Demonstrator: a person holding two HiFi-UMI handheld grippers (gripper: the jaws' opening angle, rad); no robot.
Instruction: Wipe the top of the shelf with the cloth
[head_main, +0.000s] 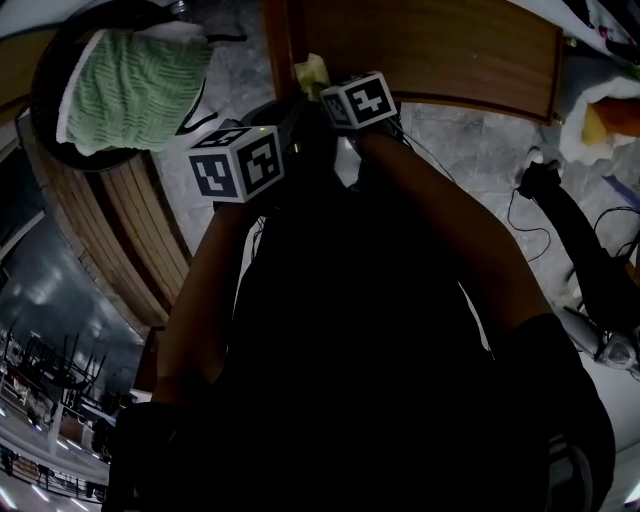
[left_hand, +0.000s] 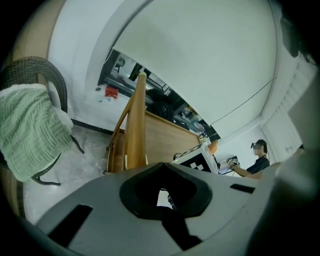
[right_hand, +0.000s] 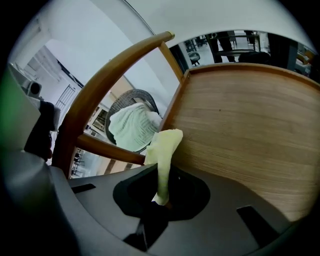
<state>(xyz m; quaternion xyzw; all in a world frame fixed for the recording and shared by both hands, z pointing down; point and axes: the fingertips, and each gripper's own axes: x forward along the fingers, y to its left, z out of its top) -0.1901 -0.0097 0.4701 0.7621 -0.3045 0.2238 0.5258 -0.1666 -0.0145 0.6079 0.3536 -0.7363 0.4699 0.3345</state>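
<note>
A pale yellow cloth (right_hand: 164, 152) sticks up out of my right gripper (right_hand: 161, 201), which is shut on its lower end. Just beyond it lies the wooden shelf top (right_hand: 245, 125), and the cloth's free end hangs over its near left corner. In the head view the cloth (head_main: 313, 71) shows at the shelf's (head_main: 430, 45) near edge, just past the right marker cube (head_main: 358, 100). My left gripper (left_hand: 162, 196) is shut with nothing in it, held beside the right one, its cube (head_main: 237, 164) lower left. Arms hide both pairs of jaws from the head view.
A black woven chair (head_main: 45, 75) draped with a green towel (head_main: 135, 85) stands left of the shelf. A curved wooden frame (right_hand: 95, 95) rises at the shelf's left end. Cables (head_main: 535, 215) lie on the grey floor at right. A person (left_hand: 259, 155) sits far off.
</note>
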